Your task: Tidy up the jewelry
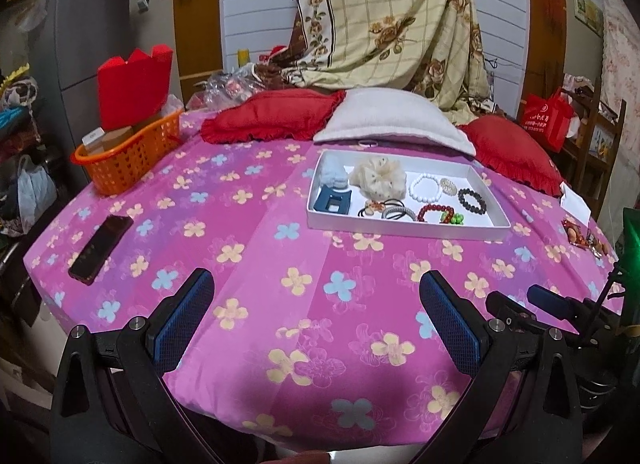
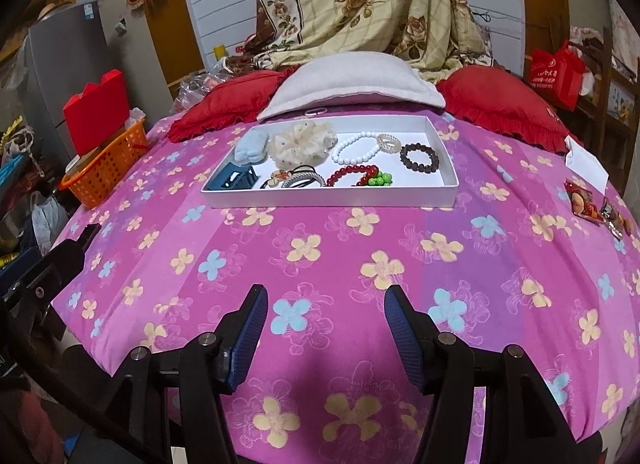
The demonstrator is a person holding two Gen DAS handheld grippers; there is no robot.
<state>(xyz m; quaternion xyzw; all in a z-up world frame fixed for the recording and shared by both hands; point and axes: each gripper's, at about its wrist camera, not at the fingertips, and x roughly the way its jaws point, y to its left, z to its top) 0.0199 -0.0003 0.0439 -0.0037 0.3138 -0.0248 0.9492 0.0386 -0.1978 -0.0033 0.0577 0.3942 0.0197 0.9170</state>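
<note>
Our left gripper (image 1: 316,314) and right gripper (image 2: 325,330) both hang jaws spread, holding nothing, over the pink floral bedspread (image 2: 320,248). White tray (image 2: 332,196) sits at 12 o'clock, well apart, already holding the bracelets (image 2: 358,147), scrunchie (image 2: 302,143) and hair clip (image 2: 234,179). We judge sorting mostly done; nothing loose visible nearby.

Left gripper (image 1: 316,304) jaws wide apart, empty, above pink floral bedspread (image 1: 248,256); white tray (image 1: 404,225) of jewelry beyond.
</note>
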